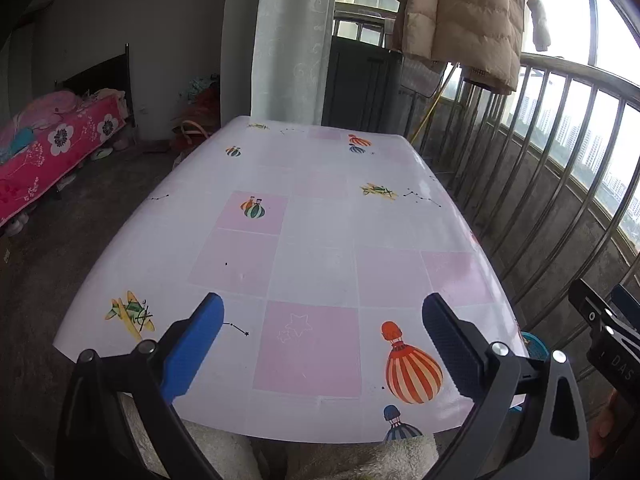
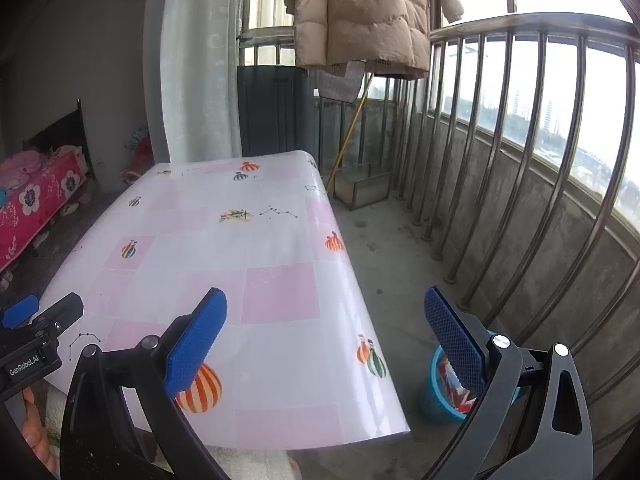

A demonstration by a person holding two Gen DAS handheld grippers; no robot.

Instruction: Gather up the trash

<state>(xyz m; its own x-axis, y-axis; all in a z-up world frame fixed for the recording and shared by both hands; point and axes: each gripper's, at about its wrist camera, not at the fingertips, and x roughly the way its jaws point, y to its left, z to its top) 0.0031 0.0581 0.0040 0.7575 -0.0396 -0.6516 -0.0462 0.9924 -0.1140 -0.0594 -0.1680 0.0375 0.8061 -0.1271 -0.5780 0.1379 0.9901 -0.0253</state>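
Your left gripper [image 1: 322, 344] sits low-center in the left wrist view, jaws spread wide w/ nothing between them, above the near end of the table [image 1: 320, 220]. The cloth on it is pink/white checks w/ balloon prints; no loose scraps show on it. Your right gripper [image 2: 324, 340] is also spread wide and empty, low-center in its own view, straddling the table's right edge: one blue pad over the cloth, the other out over the concrete floor [image 2: 392, 240]. The trash is in the blue bin [image 2: 434, 396], lower right of the right wrist frame, on the floor just beside the table's near right corner; red/white wrappers [image 2: 458, 390] show inside, partly hidden behind the right pad. Railing [image 2: 520, 168] runs along the right. Tan puffer coat [image 2: 360, 12] hangs top-center.
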